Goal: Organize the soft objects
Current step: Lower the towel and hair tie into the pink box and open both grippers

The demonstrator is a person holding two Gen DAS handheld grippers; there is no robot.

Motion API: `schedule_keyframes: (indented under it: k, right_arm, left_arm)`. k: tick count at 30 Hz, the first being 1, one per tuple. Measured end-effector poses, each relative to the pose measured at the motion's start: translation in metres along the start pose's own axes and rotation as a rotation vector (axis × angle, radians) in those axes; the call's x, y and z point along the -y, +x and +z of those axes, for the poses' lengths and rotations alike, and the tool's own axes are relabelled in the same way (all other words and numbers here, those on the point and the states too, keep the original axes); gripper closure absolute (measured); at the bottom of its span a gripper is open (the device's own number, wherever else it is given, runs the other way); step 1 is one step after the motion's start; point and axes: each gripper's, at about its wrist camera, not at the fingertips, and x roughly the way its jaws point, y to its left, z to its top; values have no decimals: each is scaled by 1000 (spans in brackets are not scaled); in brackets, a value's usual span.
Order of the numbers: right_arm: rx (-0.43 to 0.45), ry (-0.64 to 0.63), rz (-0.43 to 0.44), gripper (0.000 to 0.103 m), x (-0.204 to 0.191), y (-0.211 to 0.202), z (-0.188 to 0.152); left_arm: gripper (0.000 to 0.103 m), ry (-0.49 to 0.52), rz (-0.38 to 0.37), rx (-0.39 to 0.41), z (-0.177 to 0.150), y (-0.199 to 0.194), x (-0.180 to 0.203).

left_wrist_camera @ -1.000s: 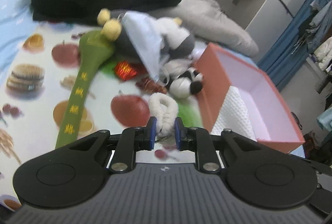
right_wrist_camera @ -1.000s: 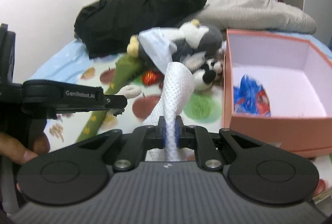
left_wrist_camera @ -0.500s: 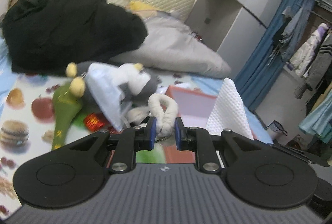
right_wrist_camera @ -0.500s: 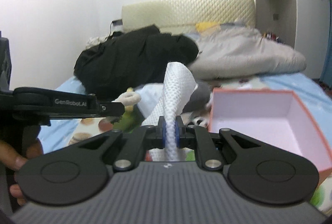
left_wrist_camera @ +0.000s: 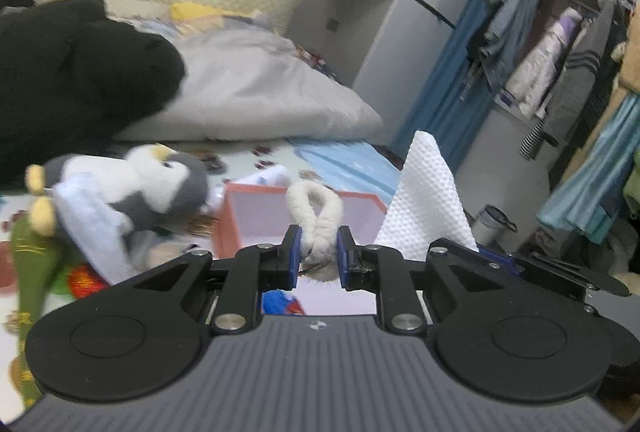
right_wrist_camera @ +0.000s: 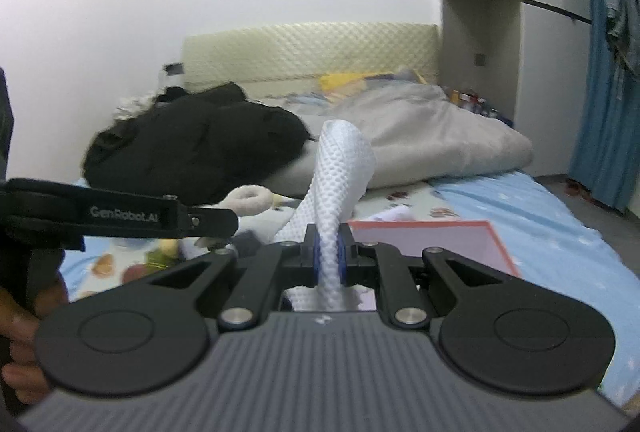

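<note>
While held aloft over the bed — two soft items, one pink box (left_wrist_camera: 256, 220) below.
Left tool (left_wrist_camera: 318, 258) clamped on a fluffy white loop (left_wrist_camera: 316, 212); right tool (right_wrist_camera: 328, 256) pinched tight on a white waffle cloth (right_wrist_camera: 340, 172). Could slip free if the loop's thin fluffy grip gives — or land beside the plush penguin (left_wrist_camera: 160, 184) rather than inside the box if released too soon.

We see only part of the pink box (left_wrist_camera: 256, 216), its floor hidden behind the left gripper (left_wrist_camera: 318, 252). The green plush (left_wrist_camera: 28, 264) is blurred and cut off at the left edge. The white cloth (right_wrist_camera: 340, 168) hides the box's near corner.
</note>
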Motion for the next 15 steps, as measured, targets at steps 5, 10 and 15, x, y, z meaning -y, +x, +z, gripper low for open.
schedule_keyframes:
  k: [5, 10, 15]
  right_arm:
    - [-103, 63, -56, 90, 43, 24, -8]
    - [-212, 135, -72, 90, 75, 50, -22]
    - [-303, 145, -107, 90, 95, 80, -39]
  left_arm:
    - [81, 26, -20, -68, 1, 50, 12]
    - [81, 5, -13, -145, -5, 100, 7]
    - [81, 44, 48, -262, -21, 146, 8]
